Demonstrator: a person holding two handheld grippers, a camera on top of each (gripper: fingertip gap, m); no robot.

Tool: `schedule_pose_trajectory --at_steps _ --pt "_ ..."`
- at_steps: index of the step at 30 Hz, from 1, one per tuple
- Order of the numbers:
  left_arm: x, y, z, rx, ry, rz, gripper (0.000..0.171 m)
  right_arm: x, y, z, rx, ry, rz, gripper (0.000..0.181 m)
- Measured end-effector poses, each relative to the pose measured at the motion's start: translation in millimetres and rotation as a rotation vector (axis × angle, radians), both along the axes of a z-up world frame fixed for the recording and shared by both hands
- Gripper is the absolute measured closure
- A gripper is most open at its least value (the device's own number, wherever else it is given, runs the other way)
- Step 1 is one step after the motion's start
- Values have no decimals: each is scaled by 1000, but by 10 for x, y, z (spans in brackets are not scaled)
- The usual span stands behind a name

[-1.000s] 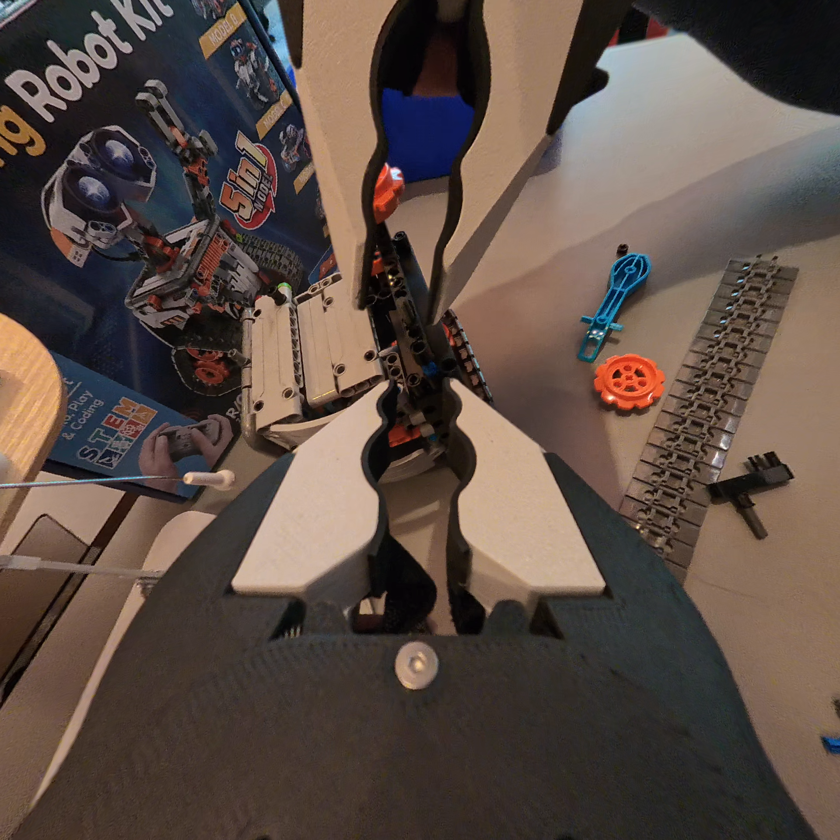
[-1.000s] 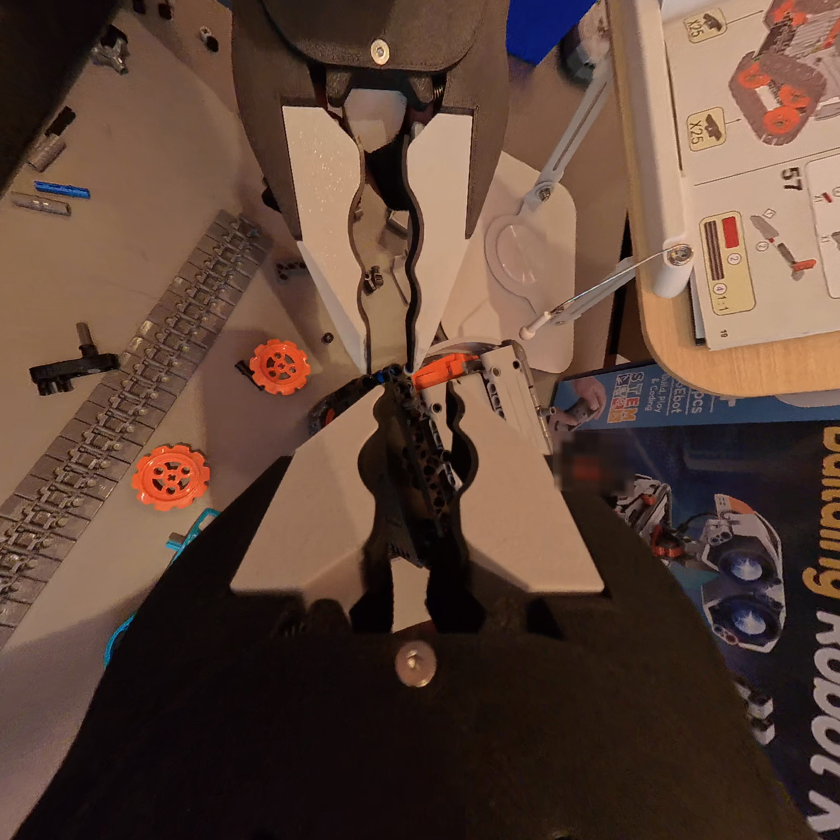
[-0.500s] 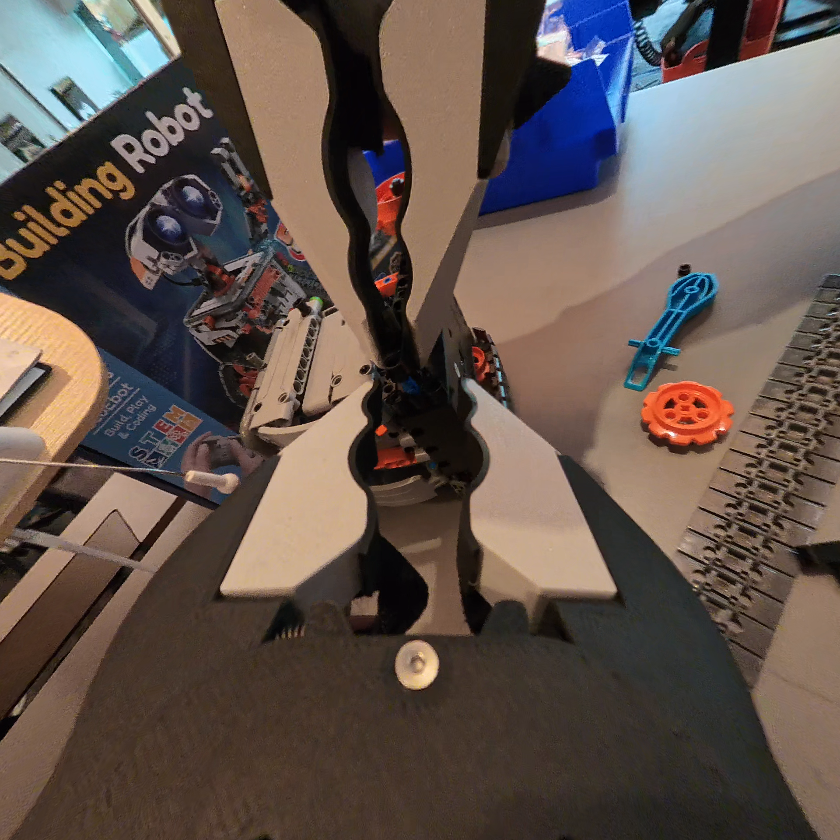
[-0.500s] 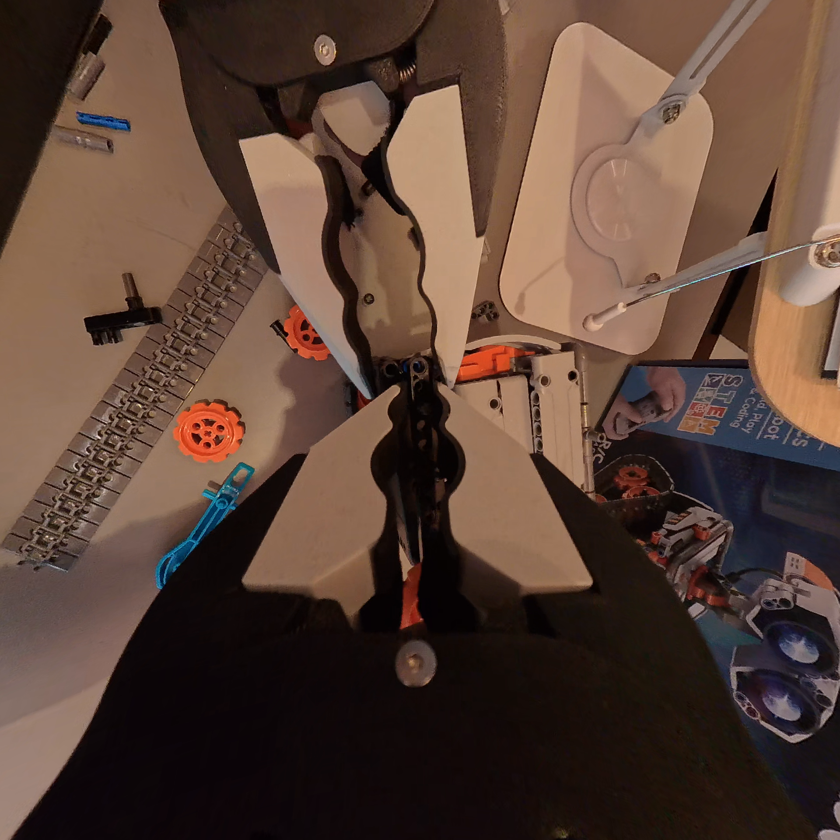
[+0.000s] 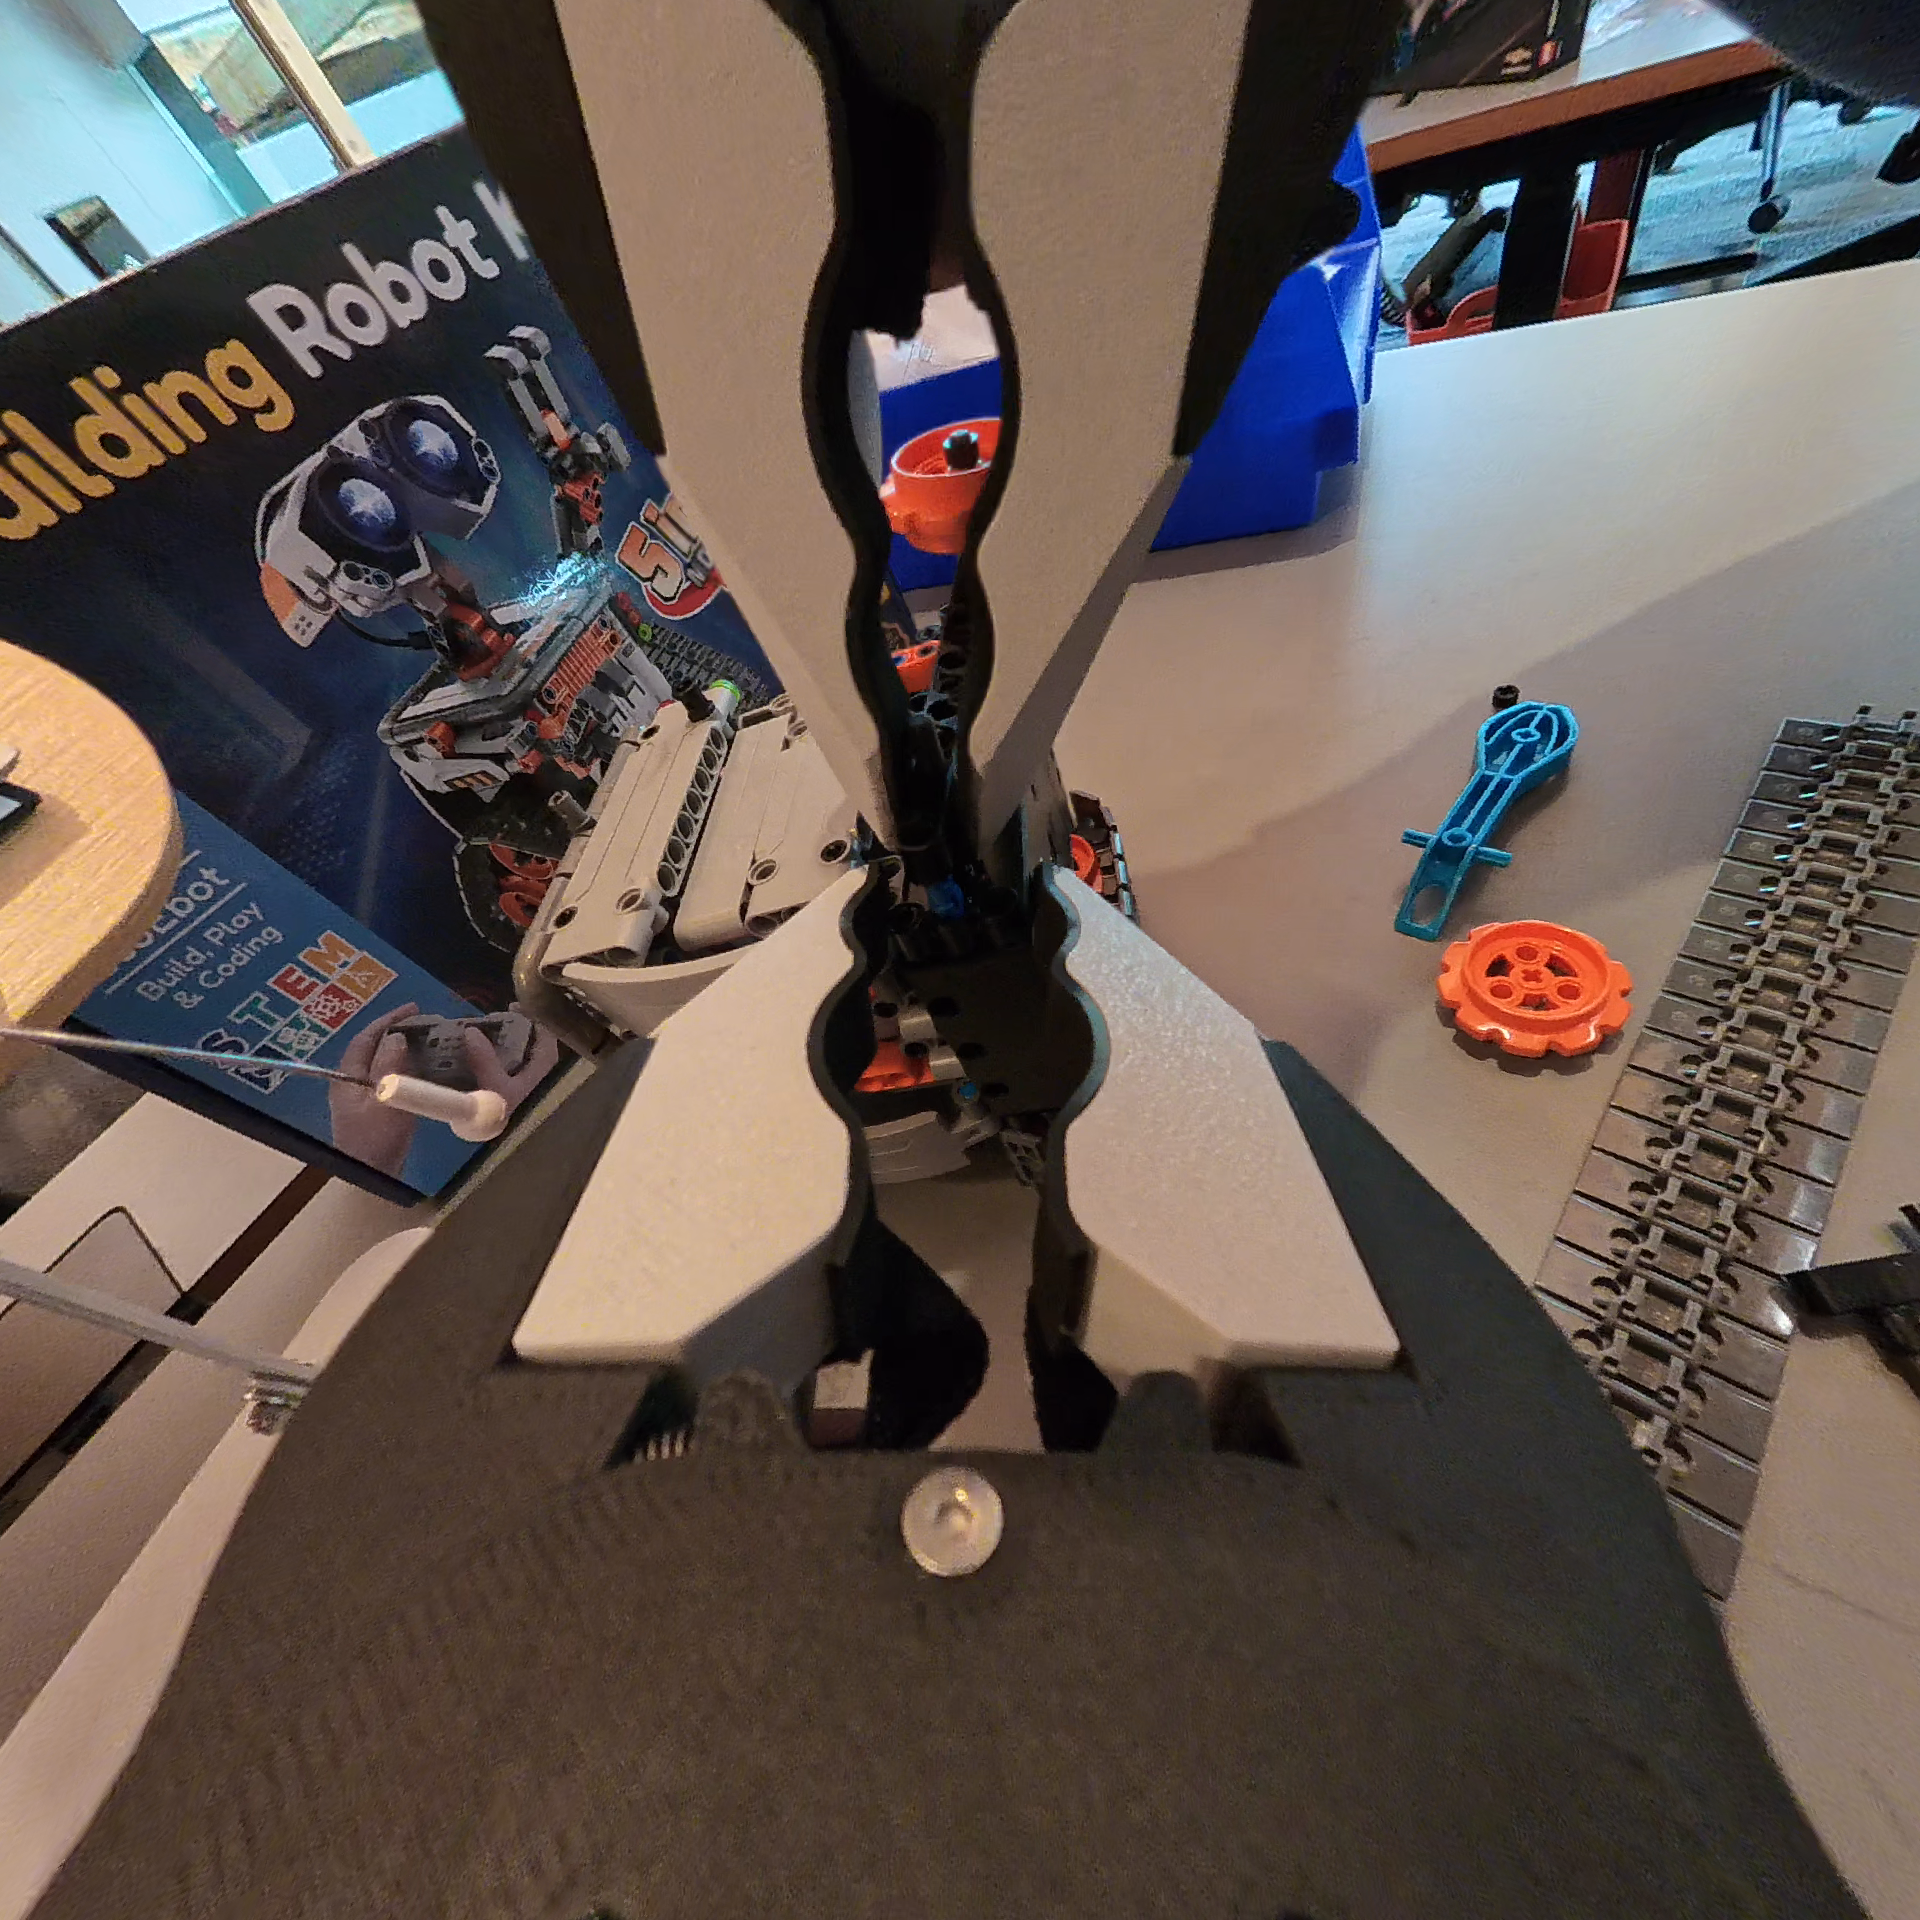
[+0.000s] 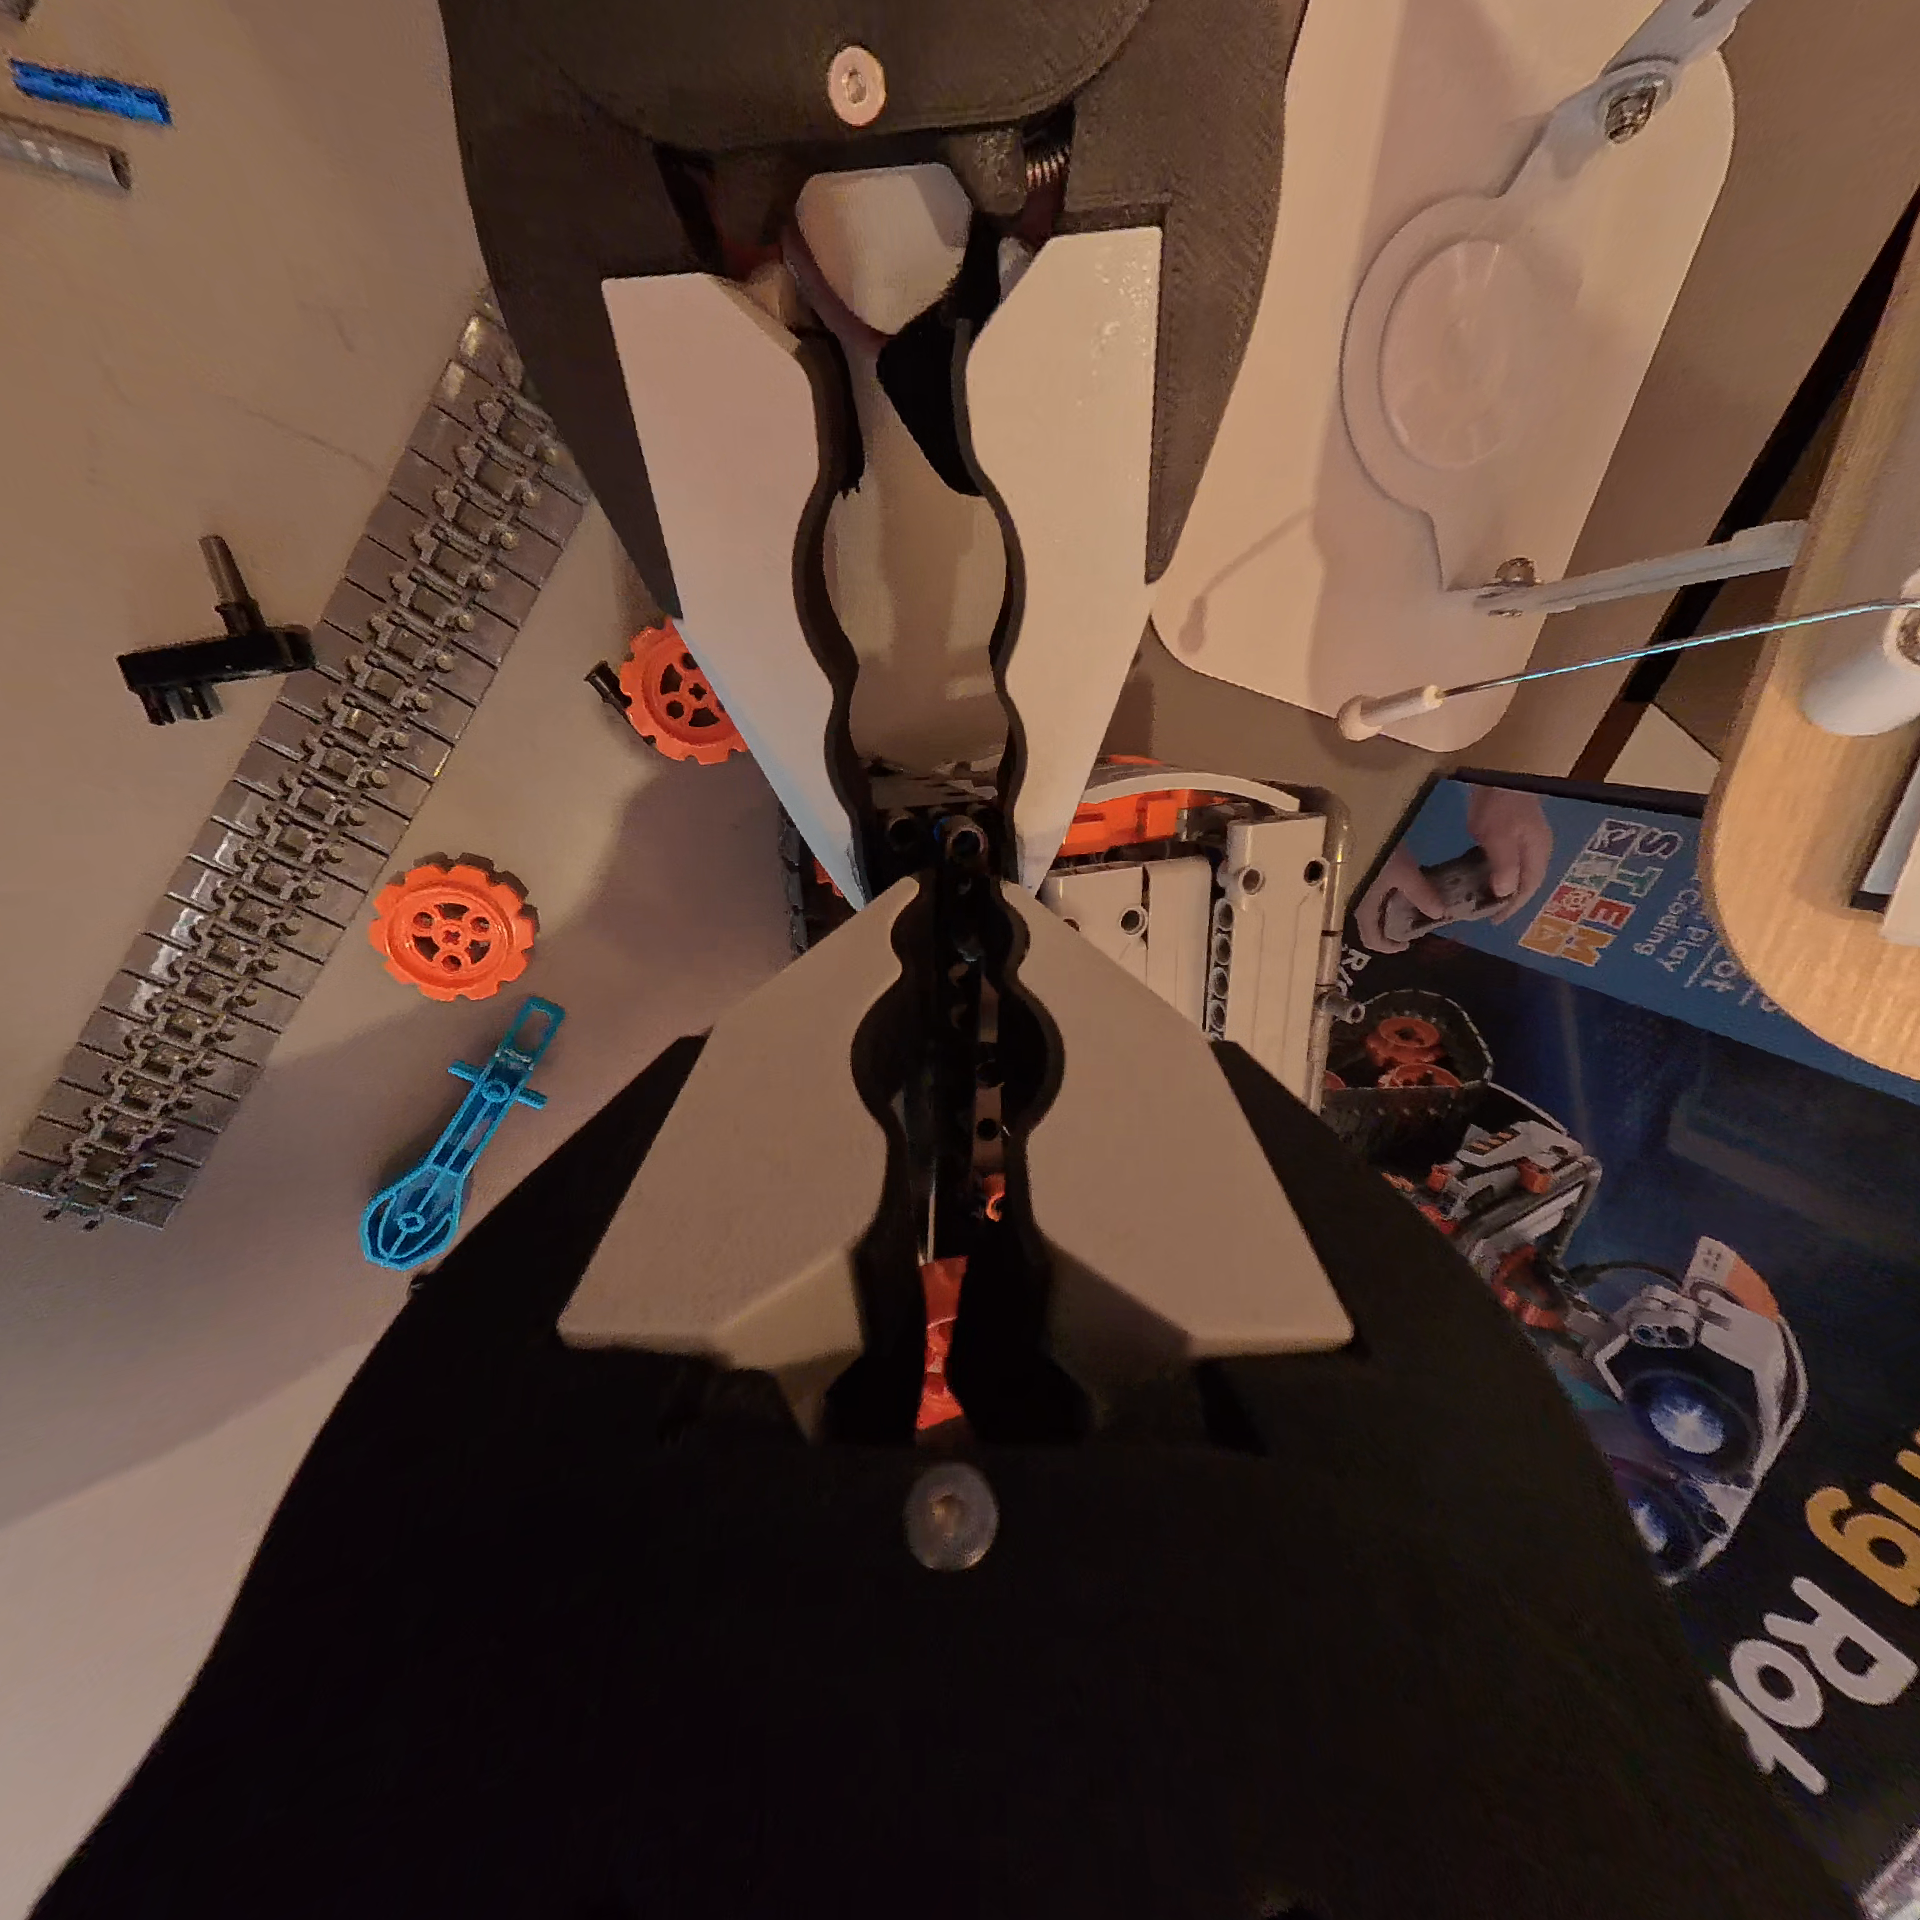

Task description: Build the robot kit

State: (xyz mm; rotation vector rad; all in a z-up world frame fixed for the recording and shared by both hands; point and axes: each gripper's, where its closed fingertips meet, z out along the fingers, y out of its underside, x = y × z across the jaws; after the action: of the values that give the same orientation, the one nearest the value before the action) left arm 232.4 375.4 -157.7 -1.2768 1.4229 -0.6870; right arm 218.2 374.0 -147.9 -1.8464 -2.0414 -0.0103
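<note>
The left gripper (image 5: pixel 956 883) was pinching the black perforated block at the end of a white, black and orange brick-built vehicle model (image 5: pixel 707 862), steadying it on the grey table (image 5: pixel 1455 540). The right gripper (image 6: pixel 961 883), tip to tip opposite, was clamped on a thin black perforated beam (image 6: pixel 977 1039) reaching into the same model, apparently so each braced the other. Only the left wrist view showed the blue bin (image 5: pixel 1278 405); only the right showed the white tray (image 6: pixel 1558 364) and a second orange toothed wheel (image 6: pixel 675 691).
</note>
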Motion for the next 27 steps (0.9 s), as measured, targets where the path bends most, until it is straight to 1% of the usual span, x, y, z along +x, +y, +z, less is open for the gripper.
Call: schedule_pose_trajectory --at_steps 1,6,12,16,23,27 --pt "1 -2 0 -9 -5 -6 145 1 -1 -1 10 -9 2 177" --pt "12 -2 1 -34 -11 -14 146 11 0 -9 11 -69 15 177" --pt "21 0 -1 -56 -10 -26 147 33 -2 -27 -44 -184 18 178" --pt "23 2 -4 -74 -9 -31 147 33 -3 -53 -122 -246 13 179" --pt "23 1 -12 -68 -2 -38 147 30 -12 -78 -192 -262 -11 178" --pt "25 13 -4 -62 -1 -43 147 34 6 -75 -148 -239 -7 175"
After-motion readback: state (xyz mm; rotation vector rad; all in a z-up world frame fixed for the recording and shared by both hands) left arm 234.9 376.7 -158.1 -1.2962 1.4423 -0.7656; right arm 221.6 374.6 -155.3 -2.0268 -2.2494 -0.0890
